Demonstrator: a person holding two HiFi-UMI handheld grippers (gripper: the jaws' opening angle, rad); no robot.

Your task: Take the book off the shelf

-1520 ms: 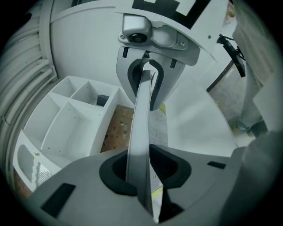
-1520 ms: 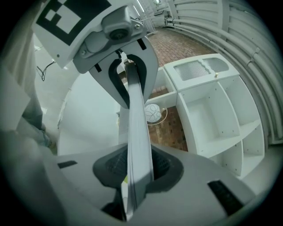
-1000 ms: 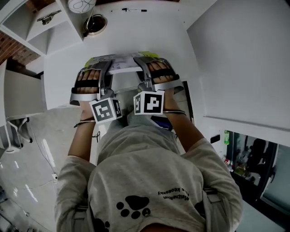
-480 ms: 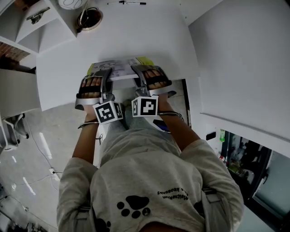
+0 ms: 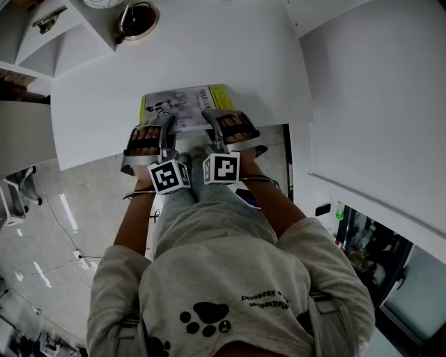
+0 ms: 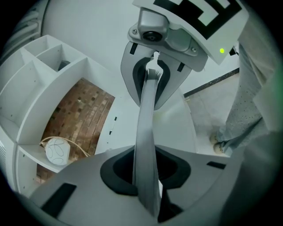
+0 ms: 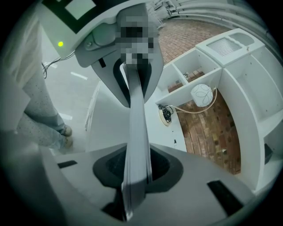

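Note:
A thin book (image 5: 182, 107) with a grey and yellow-green cover lies flat, low over the white table (image 5: 237, 49); I cannot tell whether it touches. My left gripper (image 5: 155, 127) is shut on its near left edge and my right gripper (image 5: 223, 123) on its near right edge. In the left gripper view the book (image 6: 146, 128) runs edge-on through my left gripper (image 6: 146, 174) to the opposite gripper (image 6: 152, 75). In the right gripper view the book's pages (image 7: 137, 141) sit pinched in my right gripper (image 7: 135, 172).
A white shelf unit (image 5: 38, 38) with open compartments stands at the upper left. A round dish with a cable (image 5: 136, 15) sits on the table's far side, near a white patterned ball (image 6: 57, 151). A white wall panel (image 5: 376, 90) is at the right.
Both grippers have sunk together with the book between them, down toward the table. More of the book's cover now shows past the jaws.

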